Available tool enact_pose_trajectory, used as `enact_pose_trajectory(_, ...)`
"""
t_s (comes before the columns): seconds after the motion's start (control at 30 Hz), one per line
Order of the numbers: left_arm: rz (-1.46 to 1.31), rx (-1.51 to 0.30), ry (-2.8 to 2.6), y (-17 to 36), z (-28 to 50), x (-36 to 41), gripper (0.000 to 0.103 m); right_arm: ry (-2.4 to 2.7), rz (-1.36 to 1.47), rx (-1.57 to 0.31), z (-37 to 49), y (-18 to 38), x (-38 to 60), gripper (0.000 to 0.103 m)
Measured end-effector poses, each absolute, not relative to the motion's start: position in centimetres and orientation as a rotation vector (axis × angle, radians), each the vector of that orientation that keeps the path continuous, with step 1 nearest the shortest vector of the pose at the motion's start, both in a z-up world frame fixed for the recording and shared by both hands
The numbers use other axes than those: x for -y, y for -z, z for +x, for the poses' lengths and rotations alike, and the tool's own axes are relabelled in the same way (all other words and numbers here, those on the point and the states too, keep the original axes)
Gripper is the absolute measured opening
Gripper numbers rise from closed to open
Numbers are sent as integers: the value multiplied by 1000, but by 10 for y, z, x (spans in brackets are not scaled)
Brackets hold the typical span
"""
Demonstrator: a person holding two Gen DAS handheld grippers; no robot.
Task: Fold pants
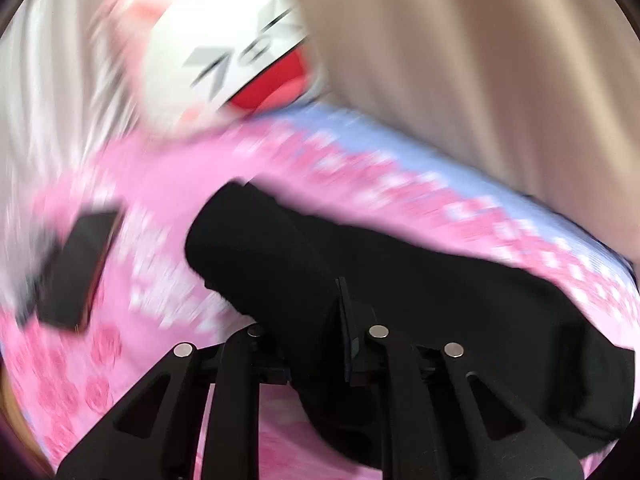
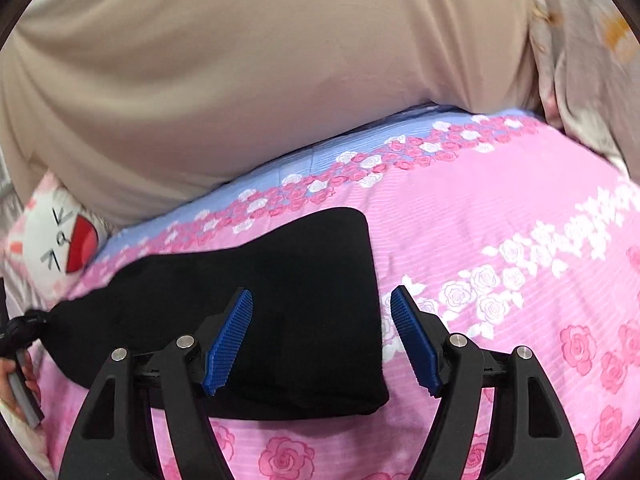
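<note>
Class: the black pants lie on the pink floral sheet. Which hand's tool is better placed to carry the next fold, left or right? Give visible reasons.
Left. The left tool is shut on the black pants, while the right tool hangs open over them, gripping nothing.

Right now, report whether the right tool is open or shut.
Open: the right tool has blue pads spread apart above the black pants.

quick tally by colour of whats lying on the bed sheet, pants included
black: 2, the pants and a phone-like slab
white and red: 1, the cushion
beige: 1, the big pillow
total: 4, all on the pink rose sheet
</note>
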State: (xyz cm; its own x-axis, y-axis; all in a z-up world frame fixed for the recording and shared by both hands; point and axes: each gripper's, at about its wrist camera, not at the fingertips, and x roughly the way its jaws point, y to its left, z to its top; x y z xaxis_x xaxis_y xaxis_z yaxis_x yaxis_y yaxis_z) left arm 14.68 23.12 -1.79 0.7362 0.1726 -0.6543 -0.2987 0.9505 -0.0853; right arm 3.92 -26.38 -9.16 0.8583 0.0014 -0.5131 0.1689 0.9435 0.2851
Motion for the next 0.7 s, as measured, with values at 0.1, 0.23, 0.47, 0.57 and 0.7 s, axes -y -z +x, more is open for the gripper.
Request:
enact_pose_trajectory(0.1,-98,-608,-96,-29,139,-160,14,77,392,-519,34,94,276,70)
enact_pose_trajectory(0.23,27,-569,165,-54,120,-34,13,63,446,-488,26,93,282,70)
enact_pose_trajectory(0.47,198,-822,329,29,114,118,41,65,509,-402,8,83,308,74)
enact_pose_trajectory(0.57,238,-825,320,43,96,132,60,57,545,-400,2,84,324,77)
enact_pose_trajectory(0.7,219,-707,284,19,61,102,96,4,516,-462,7,85,334,77)
